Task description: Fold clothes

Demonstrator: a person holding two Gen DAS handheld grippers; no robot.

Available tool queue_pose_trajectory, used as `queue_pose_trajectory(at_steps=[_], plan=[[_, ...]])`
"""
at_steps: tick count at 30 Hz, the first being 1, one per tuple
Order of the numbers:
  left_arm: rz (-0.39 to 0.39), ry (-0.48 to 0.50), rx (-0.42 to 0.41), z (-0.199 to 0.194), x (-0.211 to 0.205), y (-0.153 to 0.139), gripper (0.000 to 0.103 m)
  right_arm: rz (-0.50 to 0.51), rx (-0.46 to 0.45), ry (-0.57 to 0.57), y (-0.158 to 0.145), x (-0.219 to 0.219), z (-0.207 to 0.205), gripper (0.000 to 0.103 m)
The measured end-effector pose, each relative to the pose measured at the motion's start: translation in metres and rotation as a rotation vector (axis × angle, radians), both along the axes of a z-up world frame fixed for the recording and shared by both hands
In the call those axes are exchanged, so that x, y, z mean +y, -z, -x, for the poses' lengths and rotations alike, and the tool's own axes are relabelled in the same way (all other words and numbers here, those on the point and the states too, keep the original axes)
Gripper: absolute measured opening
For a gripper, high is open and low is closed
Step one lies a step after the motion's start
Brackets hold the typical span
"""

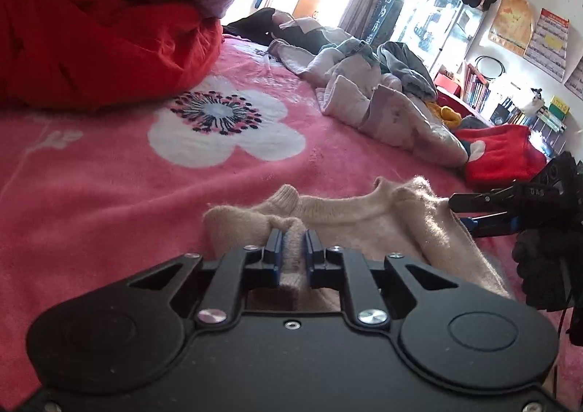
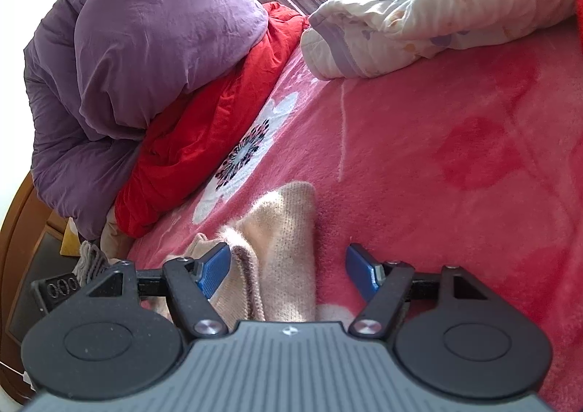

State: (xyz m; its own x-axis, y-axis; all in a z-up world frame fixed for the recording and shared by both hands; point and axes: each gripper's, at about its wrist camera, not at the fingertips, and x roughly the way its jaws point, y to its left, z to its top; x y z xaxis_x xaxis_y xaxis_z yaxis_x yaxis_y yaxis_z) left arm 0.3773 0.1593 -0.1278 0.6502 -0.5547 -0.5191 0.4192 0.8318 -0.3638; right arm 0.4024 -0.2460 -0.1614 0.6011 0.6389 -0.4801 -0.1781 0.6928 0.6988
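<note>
The left tongs [image 1: 294,242] pinch a fold of the beige sweater [image 1: 364,226] on the bed [image 1: 109,193], probably to lift it over, while the right tongs [image 2: 288,268] stand spread above its edge.

Bed with pink flower blanket [image 1: 109,193] carries beige sweater [image 1: 364,226], red quilt [image 1: 91,40], pile of clothes [image 1: 364,91].

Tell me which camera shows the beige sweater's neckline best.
The left wrist view: the beige sweater lies spread ahead with its collar visible, while the left gripper pinches a fold. The right wrist view shows only a knit edge between the open right gripper fingers.
</note>
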Motion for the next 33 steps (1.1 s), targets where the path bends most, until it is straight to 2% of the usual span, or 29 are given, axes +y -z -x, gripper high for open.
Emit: queue_pose_trajectory(at_steps=[3, 7, 10, 11, 12, 13, 14, 16, 17, 21, 23, 24, 25, 26, 28, 30, 33], plan=[[-0.021, -0.002, -0.010, 0.002, -0.001, -0.002, 0.012, 0.003, 0.003, 0.001, 0.000, 0.001, -0.001, 0.071], [-0.024, -0.028, -0.070, 0.011, 0.008, -0.018, 0.025, 0.005, 0.003, -0.002, -0.001, 0.001, -0.003, 0.071], [-0.020, -0.051, -0.127, 0.019, 0.017, -0.032, 0.024, 0.019, -0.007, -0.020, -0.002, 0.001, -0.005, 0.071], [-0.019, -0.059, -0.146, 0.022, 0.019, -0.037, 0.020, 0.019, -0.010, -0.024, -0.002, 0.002, -0.006, 0.071], [-0.035, -0.046, -0.149, 0.021, 0.016, -0.033, 0.009, 0.020, -0.013, -0.029, -0.001, 0.002, -0.008, 0.071], [-0.050, -0.033, -0.152, 0.020, 0.012, -0.030, 0.006, 0.020, -0.017, -0.034, -0.001, 0.002, -0.009, 0.071], [-0.066, -0.021, -0.154, 0.019, 0.008, -0.026, 0.006, 0.016, -0.015, -0.041, 0.000, 0.003, -0.012, 0.072], [-0.220, -0.014, -0.120, 0.013, -0.012, -0.007, 0.005, 0.011, -0.006, -0.059, 0.002, 0.004, -0.017, 0.076], [-0.241, -0.013, -0.139, 0.013, -0.017, 0.000, 0.004, 0.010, 0.000, -0.070, 0.003, 0.006, -0.020, 0.077], [-0.206, -0.030, -0.125, 0.010, -0.011, -0.005, 0.005, 0.069, -0.005, -0.115, 0.000, 0.015, -0.027, 0.080], [-0.146, -0.038, -0.099, 0.010, 0.000, -0.011, 0.007, 0.089, -0.009, -0.128, -0.003, 0.018, -0.028, 0.080], [-0.108, -0.053, -0.094, 0.010, 0.007, -0.014, 0.018, 0.099, -0.011, -0.135, -0.005, 0.019, -0.028, 0.080], [-0.055, -0.080, -0.084, 0.011, 0.016, -0.017, 0.042, 0.092, -0.010, -0.134, -0.005, 0.018, -0.028, 0.080], [-0.001, -0.107, -0.074, 0.011, 0.026, -0.020, 0.052, 0.085, -0.010, -0.133, -0.004, 0.017, -0.029, 0.080], [0.105, -0.132, -0.048, 0.012, 0.042, -0.020, 0.060, 0.072, -0.008, -0.130, -0.004, 0.015, -0.029, 0.080], [0.156, -0.152, -0.001, 0.007, 0.050, -0.016, 0.066, 0.051, -0.006, -0.128, -0.002, 0.012, -0.031, 0.080], [0.176, -0.123, 0.074, -0.003, 0.048, -0.003, 0.066, 0.011, -0.002, -0.132, 0.003, 0.008, -0.037, 0.080]])
